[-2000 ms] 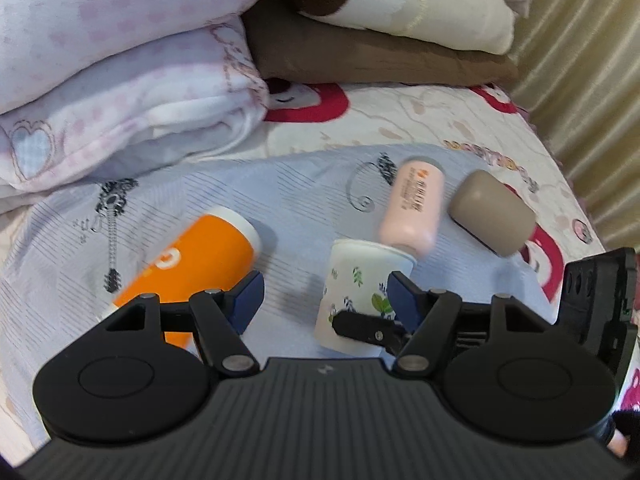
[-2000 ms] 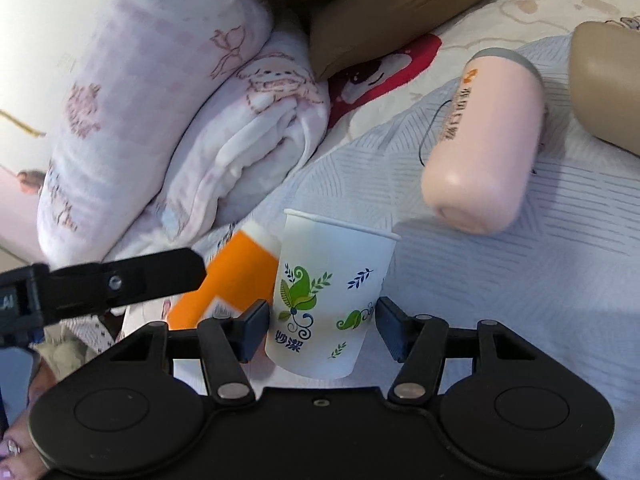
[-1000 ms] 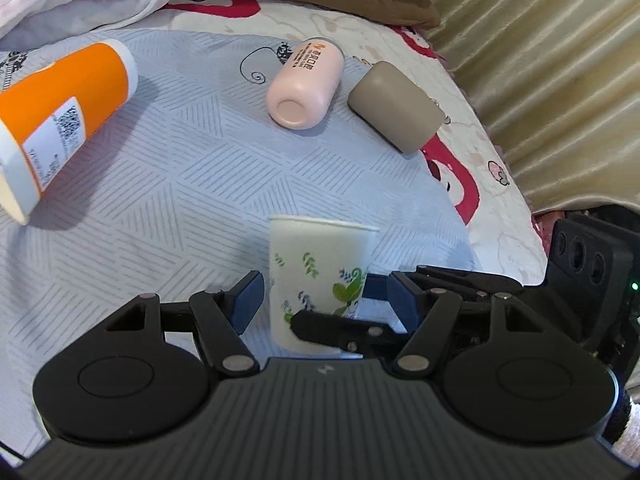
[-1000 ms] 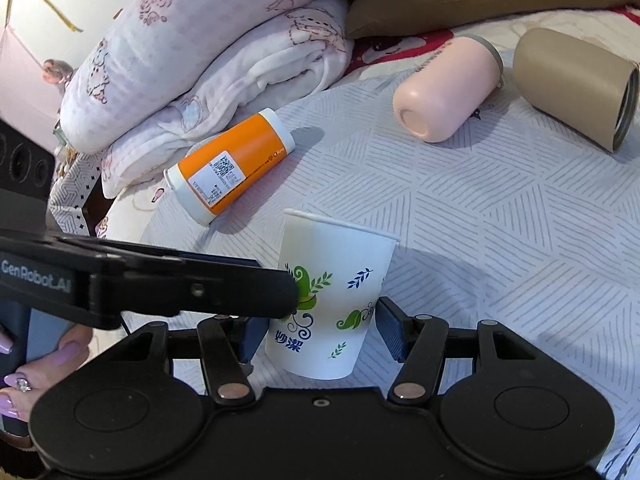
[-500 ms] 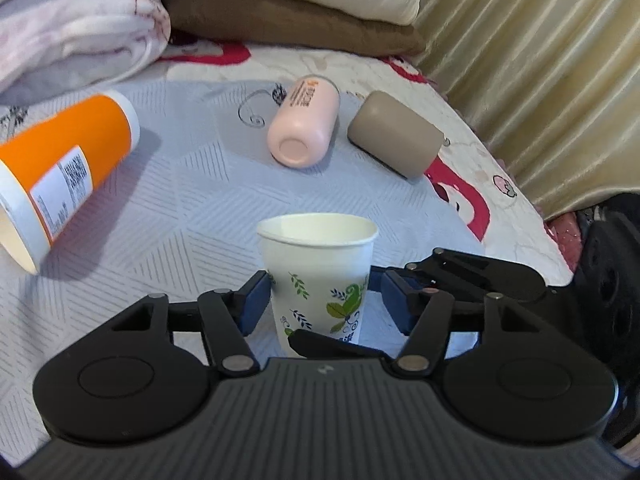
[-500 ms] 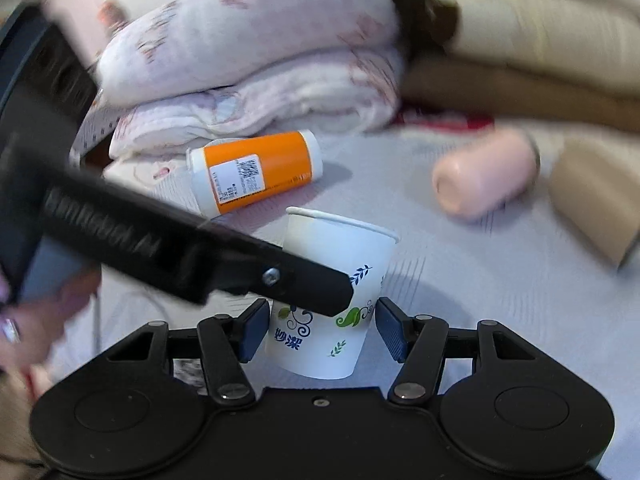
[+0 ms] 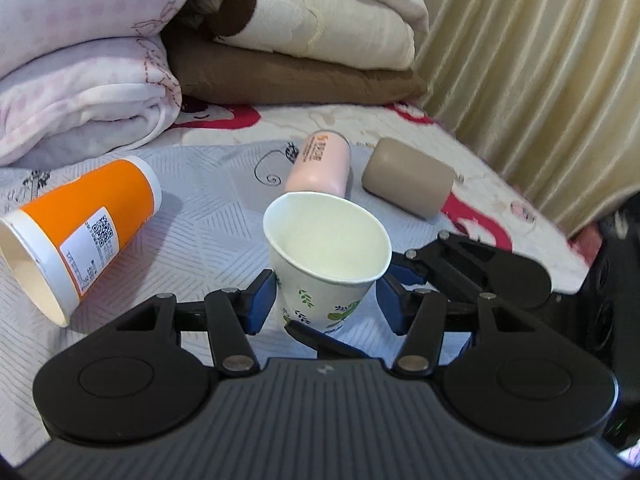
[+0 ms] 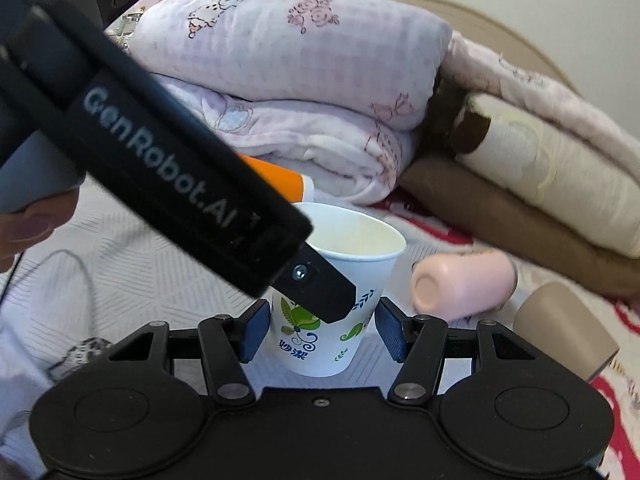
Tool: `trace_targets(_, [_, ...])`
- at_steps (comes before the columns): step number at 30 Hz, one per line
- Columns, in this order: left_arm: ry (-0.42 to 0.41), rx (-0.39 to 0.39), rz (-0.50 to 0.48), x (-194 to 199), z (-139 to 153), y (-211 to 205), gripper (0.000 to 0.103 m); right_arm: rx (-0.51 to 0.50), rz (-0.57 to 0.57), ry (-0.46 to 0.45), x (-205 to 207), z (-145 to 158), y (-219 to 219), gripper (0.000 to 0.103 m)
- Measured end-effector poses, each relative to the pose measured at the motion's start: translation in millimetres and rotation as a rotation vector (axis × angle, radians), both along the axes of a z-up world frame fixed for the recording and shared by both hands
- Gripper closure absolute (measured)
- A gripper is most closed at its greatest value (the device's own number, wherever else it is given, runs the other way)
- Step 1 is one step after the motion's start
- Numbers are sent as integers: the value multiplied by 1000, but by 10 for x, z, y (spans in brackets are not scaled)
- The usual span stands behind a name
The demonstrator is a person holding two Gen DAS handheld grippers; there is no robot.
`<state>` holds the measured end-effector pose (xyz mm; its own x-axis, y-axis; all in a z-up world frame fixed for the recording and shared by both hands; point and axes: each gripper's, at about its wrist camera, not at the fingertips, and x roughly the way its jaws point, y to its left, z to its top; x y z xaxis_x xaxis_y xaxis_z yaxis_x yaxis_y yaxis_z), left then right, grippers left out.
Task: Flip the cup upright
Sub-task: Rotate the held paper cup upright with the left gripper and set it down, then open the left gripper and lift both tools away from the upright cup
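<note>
Paper cup [image 7: 326,264] mouth-up, slightly tilted, between both sets of tongs above the bed [image 7: 208,216]. Right tongs [image 8: 320,330] apart, pads just beside the wall; left tongs [image 7: 326,304] apart too, left pad possibly touching, view unclear. Risks: tipping on soft bedding; thin wall crushed by clamping; collision between crossed tongs.

- We see a home bedroom: the cups lie on a bed [image 7: 208,200] with a patterned sheet.
- Folded blankets [image 7: 80,80] and quilts [image 8: 540,168] are stacked behind.
- A pleated curtain [image 7: 540,80] hangs alongside.
</note>
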<state>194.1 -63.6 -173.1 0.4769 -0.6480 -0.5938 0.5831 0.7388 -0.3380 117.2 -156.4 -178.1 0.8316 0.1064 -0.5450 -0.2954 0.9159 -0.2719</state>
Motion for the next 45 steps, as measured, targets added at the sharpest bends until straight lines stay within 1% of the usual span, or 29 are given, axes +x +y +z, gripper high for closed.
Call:
trace_targets(3, [16, -43, 12, 34, -47, 37, 49, -39, -2, -41, -10, -34, 28, 39])
trace_targets(6, [-22, -27, 9, -5, -64, -6, 49, -76, -14, -77, 20, -84, 61, 39])
trace_targets(9, [-61, -10, 17, -41, -86, -49, 49, -64, -29, -79, 46, -94, 52, 39])
trace_targets(15, [-31, -20, 16, 4, -142, -54, 49, -49, -26, -71, 58, -151, -4, 39])
trace_targets(17, [-38, -30, 26, -11, -153, -57, 49, -43, -29, -56, 50, -172, -25, 39])
trace_targets(21, [-50, -17, 25, -34, -150, -101, 49, -9, -62, -43, 80, -167, -52, 39])
trace_targets(24, [-17, -37, 33, -12, -160, -73, 49, 22, -66, -21, 116, -159, -94, 39])
trace_targets(27, [24, -57, 47, 16, -189, -37, 49, 22, -54, 0, 132, -190, -111, 40])
trace_targets(29, [35, -52, 51, 29, -205, -26, 49, 25, -39, 8, 116, -218, -98, 42])
trace_targets(32, [47, -61, 54, 23, -191, 14, 49, 30, -40, 10, 90, -215, -70, 42])
trace_targets(34, [54, -70, 56, 5, -172, 46, 45, 46, -50, 9, 85, -201, -77, 41])
trace_targets(35, [58, -75, 58, -6, -166, 58, 45, 53, -51, 10, 58, -206, -75, 41])
trace_targets(37, [77, -70, 55, -22, -157, 59, 44, 58, -48, 11, 64, -199, -87, 41])
trace_targets(40, [79, -43, 50, -76, -125, 33, 43, 67, -49, 5, 41, -182, -99, 41])
trace_targets(43, [105, -63, 69, -121, -110, 66, 42, 92, -66, -5, -16, -146, -121, 40])
trace_targets(45, [105, -56, 97, -156, -83, 82, 42, 116, -77, -1, -26, -121, -146, 40])
